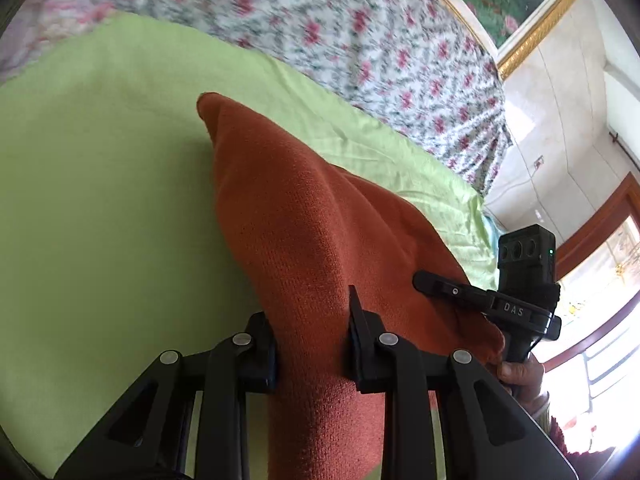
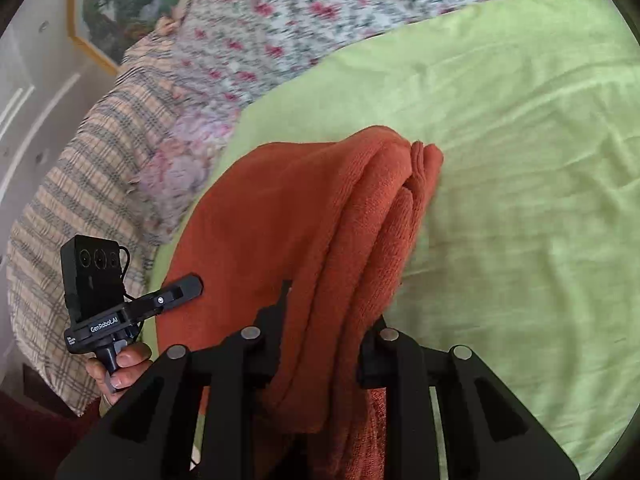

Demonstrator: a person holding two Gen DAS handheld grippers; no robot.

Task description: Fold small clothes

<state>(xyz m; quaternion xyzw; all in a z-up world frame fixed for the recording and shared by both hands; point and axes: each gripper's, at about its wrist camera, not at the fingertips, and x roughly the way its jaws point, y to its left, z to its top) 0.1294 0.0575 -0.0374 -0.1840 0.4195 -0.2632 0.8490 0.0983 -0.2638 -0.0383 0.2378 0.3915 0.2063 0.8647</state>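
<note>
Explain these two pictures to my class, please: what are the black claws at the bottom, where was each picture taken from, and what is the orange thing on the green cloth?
No robot here: a person holds a two-finger gripper in each hand, each with a fisheye camera looking along its fingers. One picture is from the left gripper, the other from the right gripper; the claws are their fingers. Each view also catches the other tool beside it, with the person's hand on its handle. Both grippers are shut on the same rust-orange knitted garment, bunched in several layers, above a light green sheet spread on a bed. Behind lies a floral quilt, and the right view shows a plaid cover.
</note>
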